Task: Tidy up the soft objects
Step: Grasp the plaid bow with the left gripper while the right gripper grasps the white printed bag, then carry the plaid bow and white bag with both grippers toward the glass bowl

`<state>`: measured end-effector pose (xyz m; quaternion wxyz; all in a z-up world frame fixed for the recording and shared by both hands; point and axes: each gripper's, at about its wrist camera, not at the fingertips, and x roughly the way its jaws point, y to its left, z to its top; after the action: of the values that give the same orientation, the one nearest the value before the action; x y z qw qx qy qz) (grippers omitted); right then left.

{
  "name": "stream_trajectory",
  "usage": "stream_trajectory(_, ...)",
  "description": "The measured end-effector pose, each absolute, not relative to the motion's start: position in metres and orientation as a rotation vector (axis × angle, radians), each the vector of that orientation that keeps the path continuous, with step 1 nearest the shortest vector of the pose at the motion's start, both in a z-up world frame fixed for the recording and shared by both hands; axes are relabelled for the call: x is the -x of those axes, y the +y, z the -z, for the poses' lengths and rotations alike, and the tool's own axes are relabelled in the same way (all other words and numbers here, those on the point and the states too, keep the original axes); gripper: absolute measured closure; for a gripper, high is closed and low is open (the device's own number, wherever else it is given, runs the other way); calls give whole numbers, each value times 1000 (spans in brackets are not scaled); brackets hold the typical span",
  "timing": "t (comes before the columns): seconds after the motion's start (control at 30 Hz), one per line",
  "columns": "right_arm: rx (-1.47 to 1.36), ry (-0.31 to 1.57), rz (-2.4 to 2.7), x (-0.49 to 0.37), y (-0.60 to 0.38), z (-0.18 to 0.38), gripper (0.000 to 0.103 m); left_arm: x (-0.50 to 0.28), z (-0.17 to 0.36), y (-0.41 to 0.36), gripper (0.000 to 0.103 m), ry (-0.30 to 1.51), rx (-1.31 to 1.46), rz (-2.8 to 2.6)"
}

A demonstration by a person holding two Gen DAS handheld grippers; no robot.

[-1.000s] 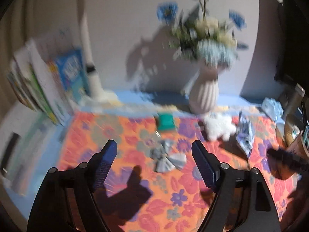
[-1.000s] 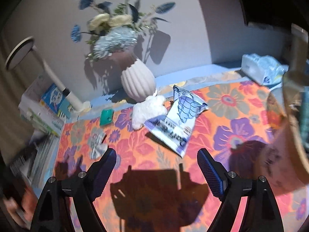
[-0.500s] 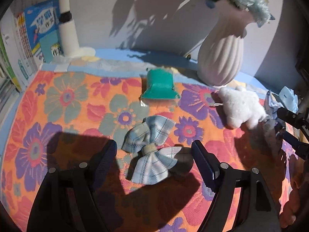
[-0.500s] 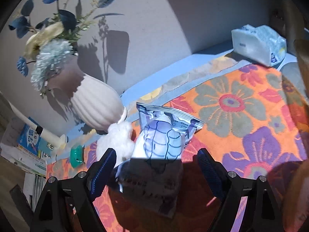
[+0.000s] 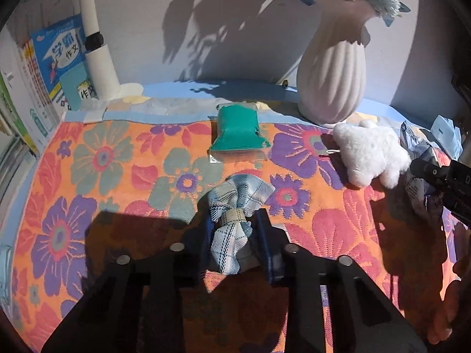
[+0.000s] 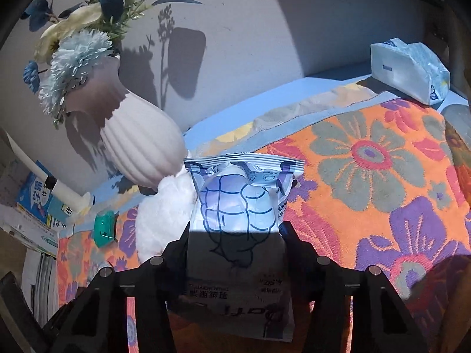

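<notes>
On the floral cloth [image 5: 103, 158], my left gripper [image 5: 235, 229] has its jaws closing on a blue plaid bow [image 5: 235, 200]. The pads press its sides and the fabric is bunched up narrow between them. In the right wrist view my right gripper [image 6: 235, 235] is closing on a white snack bag [image 6: 238, 203] with a blue line drawing. Both fingers touch the bag's edges. A white plush toy [image 5: 371, 153] [image 6: 164, 220] lies just left of that bag. A green pouch [image 5: 238, 132] [image 6: 103, 229] lies beyond the bow.
A white ribbed vase [image 5: 332, 67] [image 6: 138, 138] with flowers stands at the back by the wall. A white lamp post [image 5: 97, 44] and upright books [image 5: 56, 56] are at the back left. A tissue pack [image 6: 409, 70] sits at the back right.
Both grippers came down towards the cloth, then narrowed their jaws. The left now squeezes the bow, which was spread flat. The right now has the snack bag's sides between its fingers.
</notes>
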<state>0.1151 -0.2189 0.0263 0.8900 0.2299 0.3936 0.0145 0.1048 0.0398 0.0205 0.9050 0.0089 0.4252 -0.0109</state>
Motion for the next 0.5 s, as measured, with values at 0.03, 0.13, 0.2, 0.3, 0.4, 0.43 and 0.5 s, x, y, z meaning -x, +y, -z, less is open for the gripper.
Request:
stream_trajectory(0.03,-477,815,-33,-113,-219,-27,50,-104,-21,39,78,871,-21,27)
stream_trajectory(0.13,-460,807,-35,-102,-218,-28,51,-95,-28,37,78,812,-26,40)
stream_trajectory(0.2,-452,807,-38,-93,-215,-28,51,-91,-30,36,78,792,-31,29)
stream_trajectory(0.3,-414,796,-37,-74,-211,-30,51,-90,-31,37,78,786,-34,15)
stream_trajectory(0.4,-366,775,-47,-53,-204,-34,51,-85,-36,40,78,753,-23,12)
stream_trajectory(0.43,-351,769,-53,-47,-202,-35,51,-82,-37,40,78,740,-19,16)
stream_trajectory(0.5,-316,754,-62,-35,-197,-37,51,-77,-39,39,78,734,-19,18)
